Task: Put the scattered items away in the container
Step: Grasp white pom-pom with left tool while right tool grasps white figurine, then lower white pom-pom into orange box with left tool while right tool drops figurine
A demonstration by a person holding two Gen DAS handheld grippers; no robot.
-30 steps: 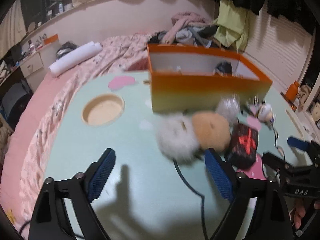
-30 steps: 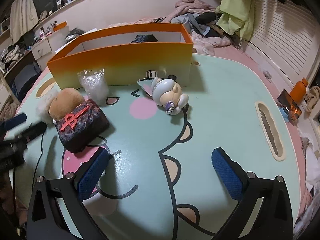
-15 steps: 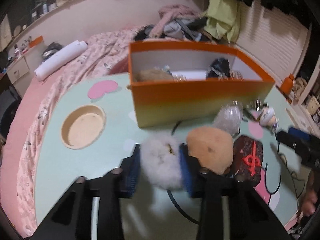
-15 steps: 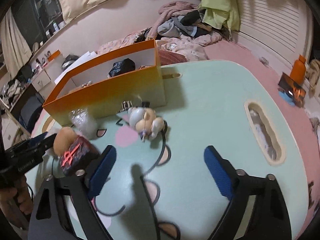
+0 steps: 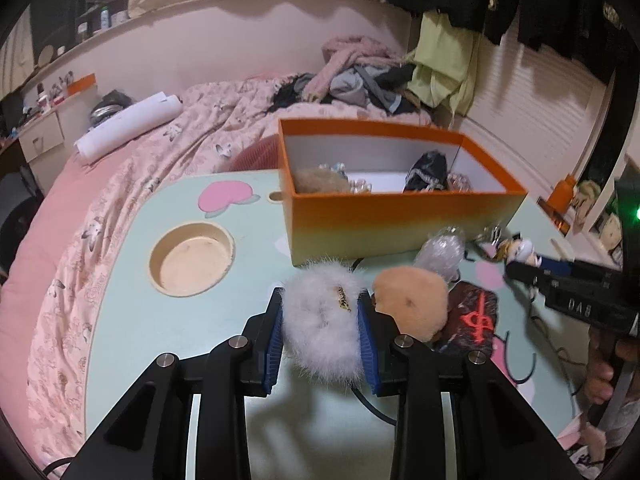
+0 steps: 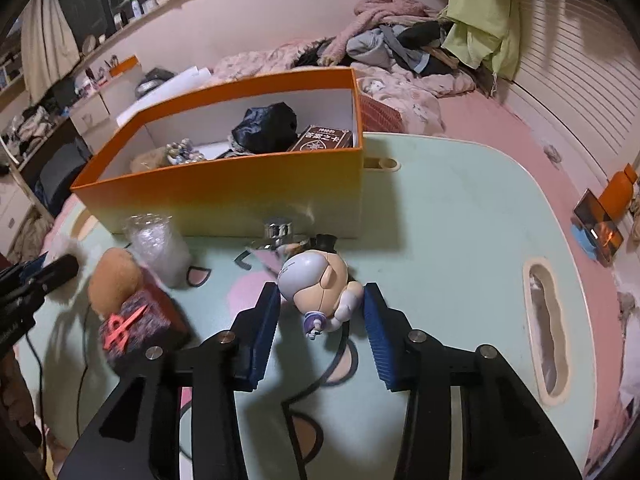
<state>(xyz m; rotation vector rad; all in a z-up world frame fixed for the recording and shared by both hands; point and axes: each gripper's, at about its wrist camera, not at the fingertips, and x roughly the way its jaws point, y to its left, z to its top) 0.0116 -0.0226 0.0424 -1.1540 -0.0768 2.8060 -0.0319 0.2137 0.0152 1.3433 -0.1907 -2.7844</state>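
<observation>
The orange box (image 5: 400,216) stands on the mint table and holds several items; it also shows in the right wrist view (image 6: 240,196). My left gripper (image 5: 322,334) is shut on a white fluffy pouch (image 5: 322,320). A tan plush ball (image 5: 412,306), a dark pouch with a red mark (image 5: 474,318) and a clear crinkly bag (image 5: 442,254) lie to its right. My right gripper (image 6: 320,312) has its pads either side of a small doll figure (image 6: 316,284) lying on the table, with narrow gaps showing.
The table (image 5: 132,300) has a round cup recess (image 5: 192,258) at left and an oval slot (image 6: 546,328) at right. A pink bed with a clothes pile (image 5: 360,80) lies behind. An orange bottle (image 6: 620,188) stands off the table's right.
My left gripper moved forward and closed on the white fluffy pouch. My right gripper moved forward to the doll figure and narrowed around it.
</observation>
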